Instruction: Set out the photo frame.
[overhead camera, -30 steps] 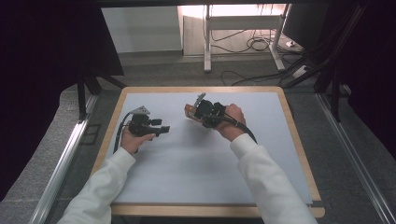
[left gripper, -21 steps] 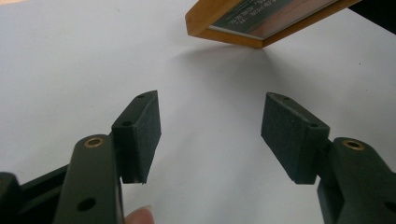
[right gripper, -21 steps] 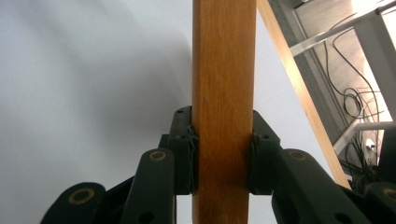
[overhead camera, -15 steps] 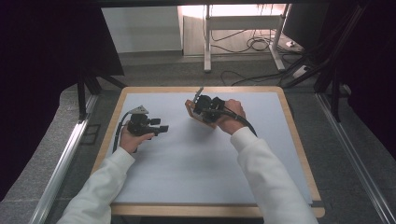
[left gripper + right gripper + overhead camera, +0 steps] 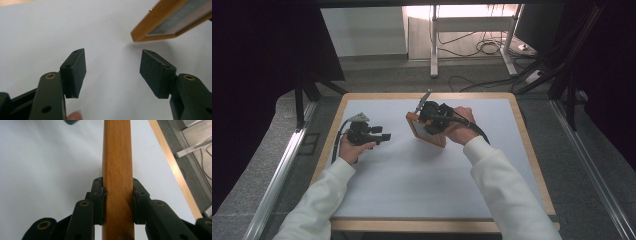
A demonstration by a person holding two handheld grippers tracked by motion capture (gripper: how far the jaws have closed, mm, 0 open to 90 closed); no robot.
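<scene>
Right gripper [image 5: 117,205] is clamped hard on the wooden frame [image 5: 117,157], both pads pressed flat against its two faces, jaws having just closed that last bit onto it. In the high view the frame [image 5: 424,131] hangs tilted off the white mat [image 5: 422,190], one lower corner nearest the mat, the right hand [image 5: 459,127] behind it. My read: this is the lift, and to do it well the grip should stay square on the edge so the frame doesn't swing; bring it up slowly and level the wrist before carrying it anywhere.

Out from that grip, the frame runs straight ahead between the jaws, its narrow wooden edge facing the right gripper's camera.

Over to the left gripper [image 5: 112,68]: jaws standing well apart, nothing between them, just bare mat. The frame [image 5: 172,20] floats ahead of it and off to one side, near but clear of the pads, its shadow on the mat beneath. In the high view the left gripper [image 5: 379,136] sits beside the frame, towards the mat's left edge, apart from it.
</scene>
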